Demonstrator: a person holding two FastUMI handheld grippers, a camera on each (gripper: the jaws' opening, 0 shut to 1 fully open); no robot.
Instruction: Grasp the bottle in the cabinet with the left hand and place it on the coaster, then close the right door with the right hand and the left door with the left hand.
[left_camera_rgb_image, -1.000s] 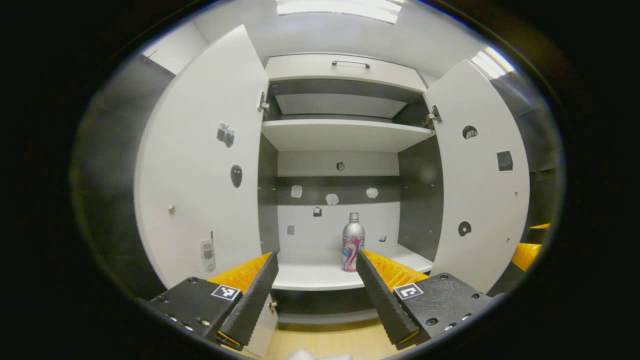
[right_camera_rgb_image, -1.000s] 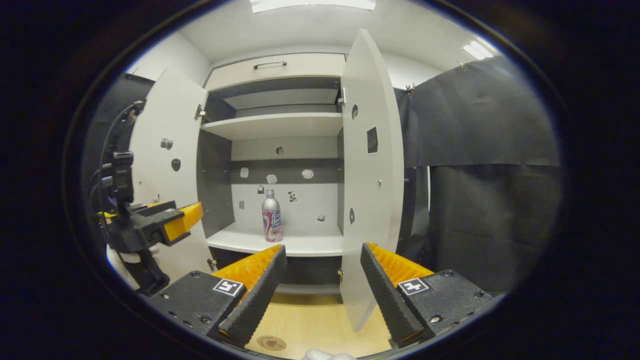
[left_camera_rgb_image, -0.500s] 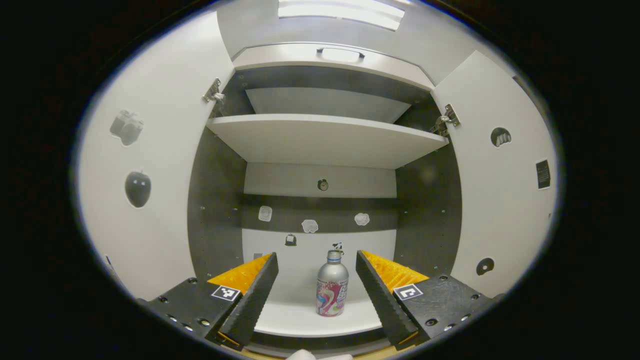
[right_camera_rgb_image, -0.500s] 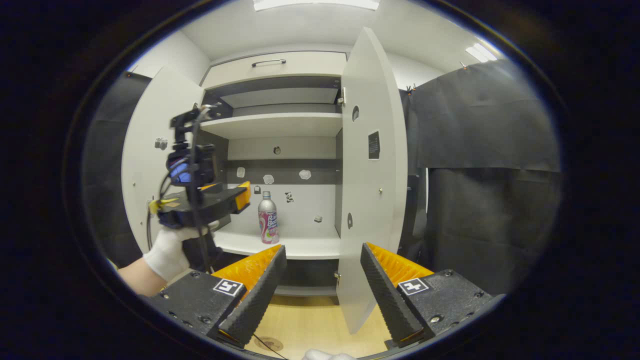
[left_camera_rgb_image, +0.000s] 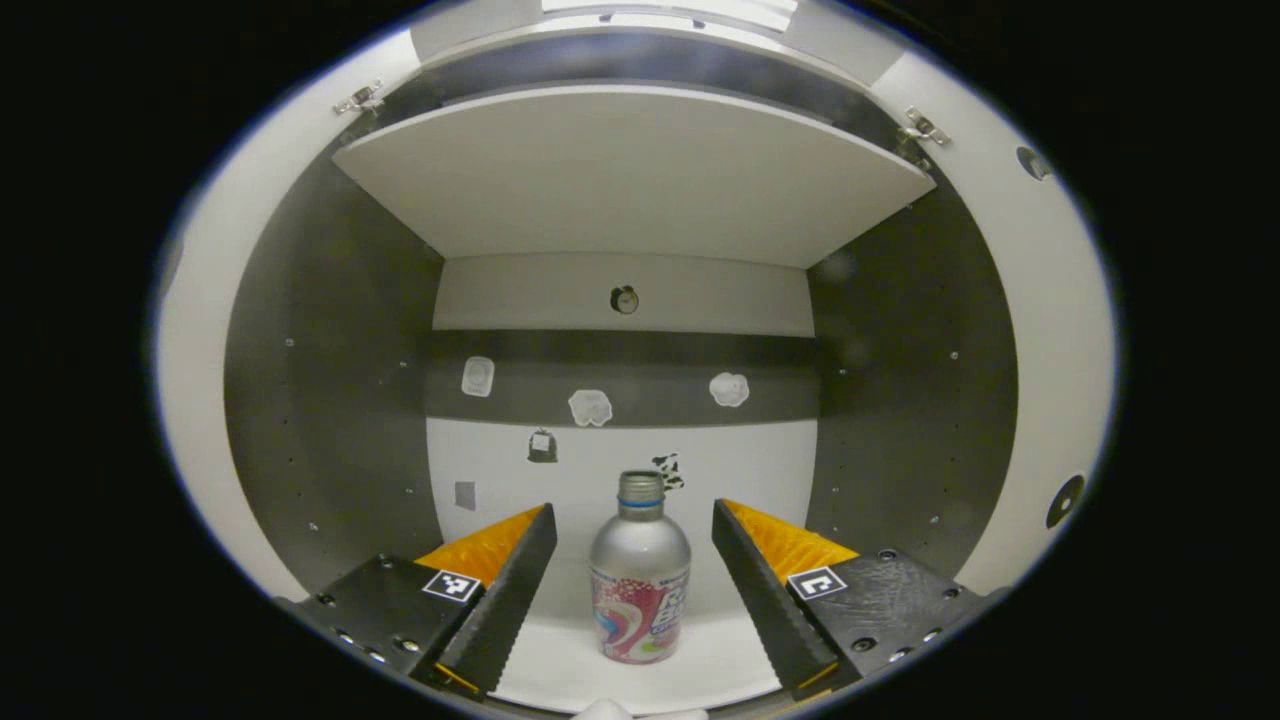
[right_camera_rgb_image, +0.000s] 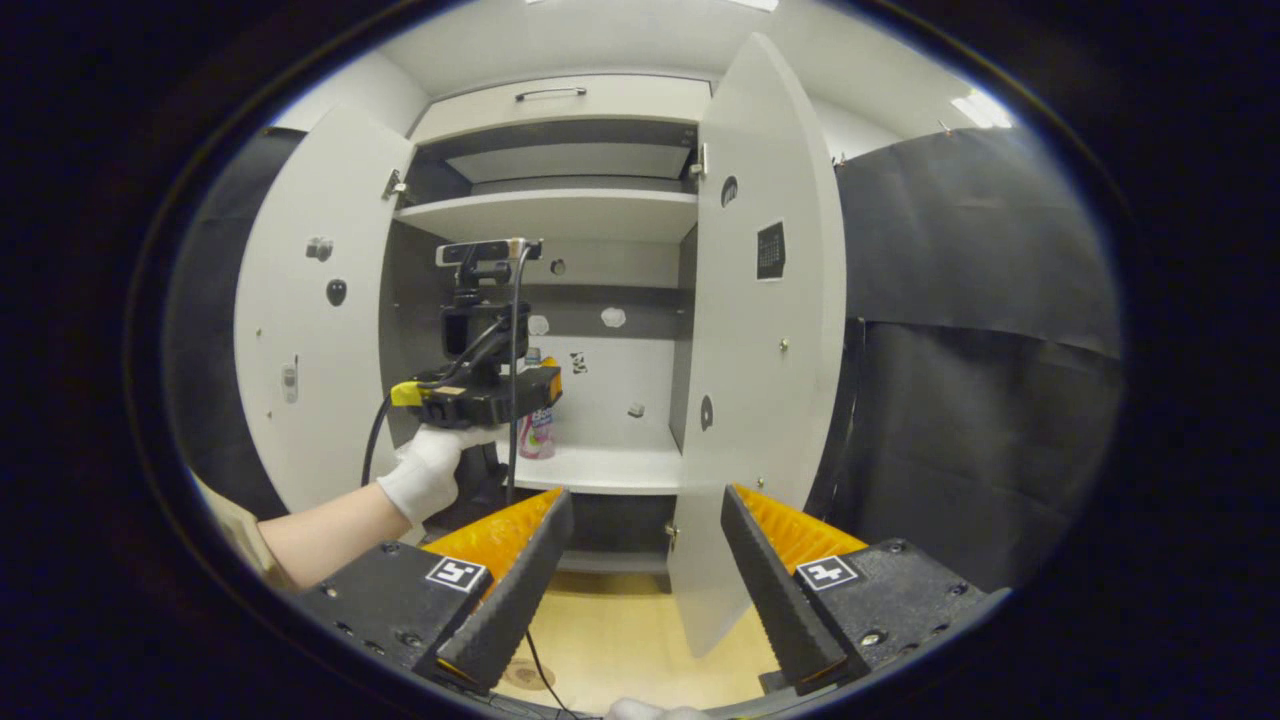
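A silver bottle (left_camera_rgb_image: 640, 575) with a pink label stands upright on the cabinet's lower shelf (left_camera_rgb_image: 560, 670). My left gripper (left_camera_rgb_image: 632, 506) is open, its fingers either side of the bottle without touching it. In the right gripper view the left gripper (right_camera_rgb_image: 545, 385), held by a gloved hand (right_camera_rgb_image: 425, 470), reaches into the cabinet and hides most of the bottle (right_camera_rgb_image: 538, 432). My right gripper (right_camera_rgb_image: 646, 491) is open and holds nothing, in front of the cabinet. The right door (right_camera_rgb_image: 760, 330) and the left door (right_camera_rgb_image: 310, 320) stand open. A round coaster (right_camera_rgb_image: 518, 673) lies on the wooden tabletop below.
An upper shelf (left_camera_rgb_image: 630, 170) hangs above the bottle. Dark side walls (left_camera_rgb_image: 330, 400) close in the compartment on both sides. A cable (right_camera_rgb_image: 512, 400) hangs from the left gripper. Black cloth (right_camera_rgb_image: 980, 350) covers the wall right of the cabinet. The wooden tabletop (right_camera_rgb_image: 620, 640) lies under the doors.
The left gripper has moved forward into the cabinet until the bottle stands between its open fingers. The right gripper has hardly moved.
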